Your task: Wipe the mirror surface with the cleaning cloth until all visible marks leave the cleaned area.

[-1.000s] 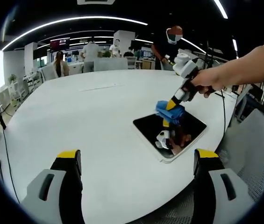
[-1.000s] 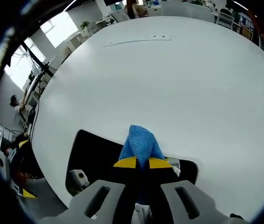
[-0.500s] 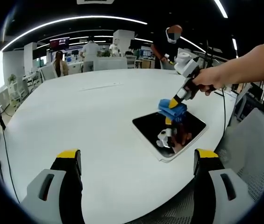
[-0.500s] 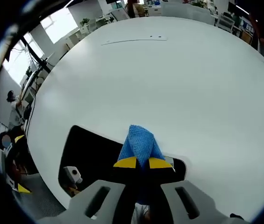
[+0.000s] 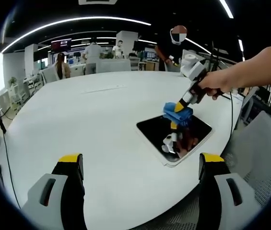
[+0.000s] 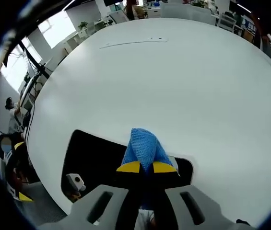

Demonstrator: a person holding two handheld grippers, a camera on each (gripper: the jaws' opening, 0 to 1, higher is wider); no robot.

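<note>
We are mid-wipe: our right tongs are clenched on the blue cleaning cloth, its bunched end pressed at the far edge of the mirror. To do this stroke well, we should keep the cloth flat against the glass, press evenly and work in overlapping passes toward the near corner, without nudging the mirror on the white surface. Whether marks remain we can hardly judge; the dark glass mostly shows reflections. In the left gripper view the mirror lies ahead and to the right of our left tongs, well apart from them; they hang released, grasping nothing.
</note>
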